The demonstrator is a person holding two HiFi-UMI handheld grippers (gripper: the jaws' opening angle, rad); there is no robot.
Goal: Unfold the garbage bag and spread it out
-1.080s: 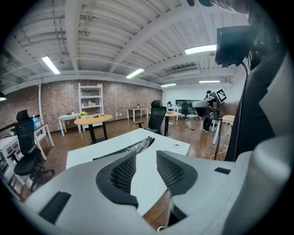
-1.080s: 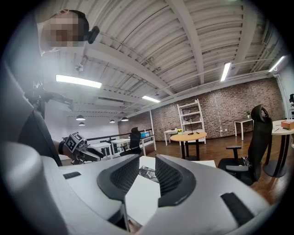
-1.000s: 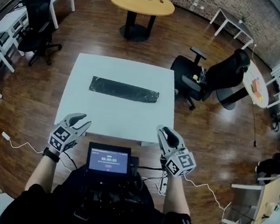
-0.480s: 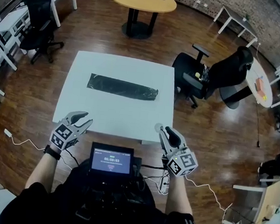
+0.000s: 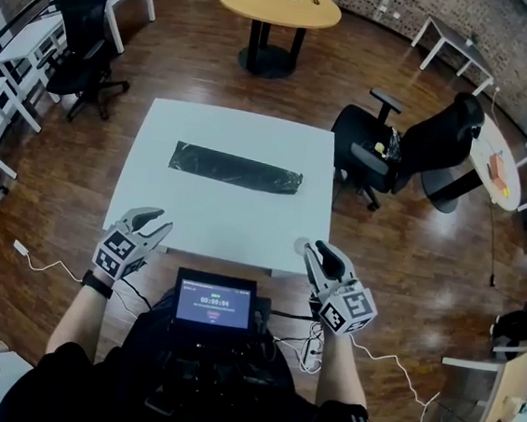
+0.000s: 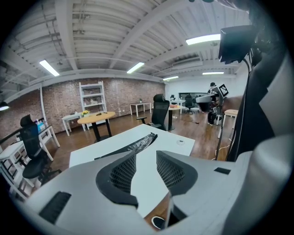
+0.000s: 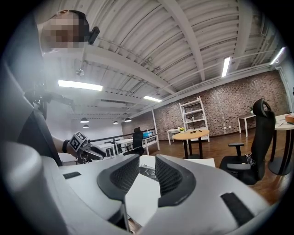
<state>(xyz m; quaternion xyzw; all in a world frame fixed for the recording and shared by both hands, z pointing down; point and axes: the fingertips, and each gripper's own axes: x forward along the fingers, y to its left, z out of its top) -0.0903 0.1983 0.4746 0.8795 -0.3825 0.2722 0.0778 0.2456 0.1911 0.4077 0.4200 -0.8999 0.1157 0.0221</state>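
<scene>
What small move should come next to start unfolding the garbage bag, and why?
Probably reach both forward to the garbage bag: it lies folded as a strip on the white table, while the left gripper and right gripper hover open, empty, at its near edge.

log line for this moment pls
garbage bag folded on table | left gripper open, empty | right gripper open, empty | neither touching bag

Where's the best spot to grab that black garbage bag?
Probably one short end of the folded garbage bag, coming from the near side of the white table. It lies flat as a long strip crossways, so an end offers an edge to pinch and pull.
</scene>
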